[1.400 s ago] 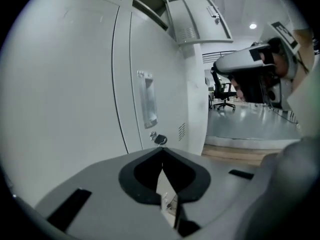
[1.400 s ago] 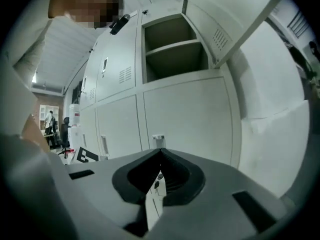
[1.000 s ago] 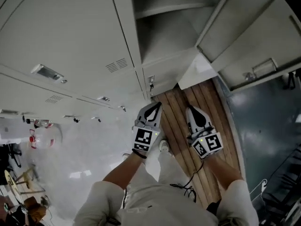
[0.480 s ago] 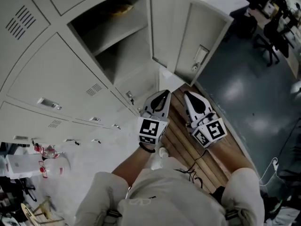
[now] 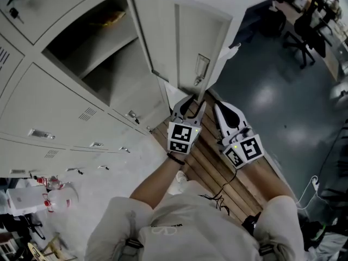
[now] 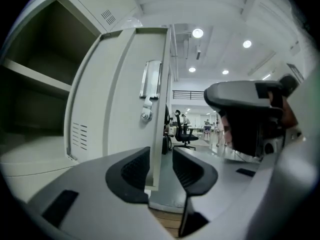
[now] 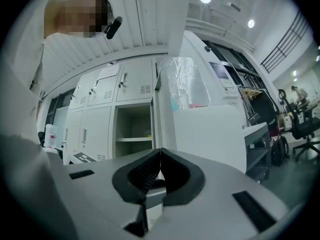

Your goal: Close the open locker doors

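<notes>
- Locker door (image 5: pixel 179 42), upper centre: smooth painted sheet metal, matt pale grey.
- Door handle (image 6: pixel 151 80): bright bare metal, glossy.
- Slatted platform (image 5: pixel 206 156), centre: streaked brown wood planks.
- Floor (image 5: pixel 266 91), right: dark, smooth and glossy, reflecting lights.
- Shirt (image 5: pixel 179 238), bottom: pale matt cloth.

The white-and-black left gripper (image 5: pixel 194 104), out ahead of a bare forearm (image 5: pixel 153 180), was opening its 2 jaws astride the pale metal locker door (image 6: pixel 122 91) edge, the matching right gripper (image 5: pixel 218 107) alongside, shut and empty.
</notes>
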A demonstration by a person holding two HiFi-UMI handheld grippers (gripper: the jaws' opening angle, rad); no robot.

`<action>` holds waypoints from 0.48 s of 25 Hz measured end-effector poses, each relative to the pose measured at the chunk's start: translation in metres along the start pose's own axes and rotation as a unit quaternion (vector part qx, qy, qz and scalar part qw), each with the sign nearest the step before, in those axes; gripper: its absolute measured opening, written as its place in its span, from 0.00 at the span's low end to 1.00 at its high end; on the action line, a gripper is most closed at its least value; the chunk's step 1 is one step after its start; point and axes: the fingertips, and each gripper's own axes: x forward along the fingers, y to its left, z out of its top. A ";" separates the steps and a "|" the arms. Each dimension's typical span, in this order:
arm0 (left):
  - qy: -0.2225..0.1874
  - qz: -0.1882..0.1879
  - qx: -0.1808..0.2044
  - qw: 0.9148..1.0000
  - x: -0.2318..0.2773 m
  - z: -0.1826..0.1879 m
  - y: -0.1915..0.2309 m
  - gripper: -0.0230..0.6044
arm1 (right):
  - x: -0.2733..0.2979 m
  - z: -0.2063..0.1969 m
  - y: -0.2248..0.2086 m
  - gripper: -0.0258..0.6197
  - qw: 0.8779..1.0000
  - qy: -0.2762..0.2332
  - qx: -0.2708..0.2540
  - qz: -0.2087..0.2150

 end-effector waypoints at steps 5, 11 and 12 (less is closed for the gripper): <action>0.006 0.017 0.008 1.000 0.025 -0.002 0.001 0.25 | -0.008 0.003 -0.013 0.06 1.000 -0.004 0.000 -0.006; 0.002 0.031 0.021 0.999 0.021 0.001 0.004 0.12 | -0.005 0.007 -0.012 0.06 1.000 -0.009 0.000 0.005; -0.001 0.028 0.018 0.999 0.014 0.000 0.003 0.12 | -0.003 0.009 -0.010 0.06 1.000 -0.011 0.001 0.012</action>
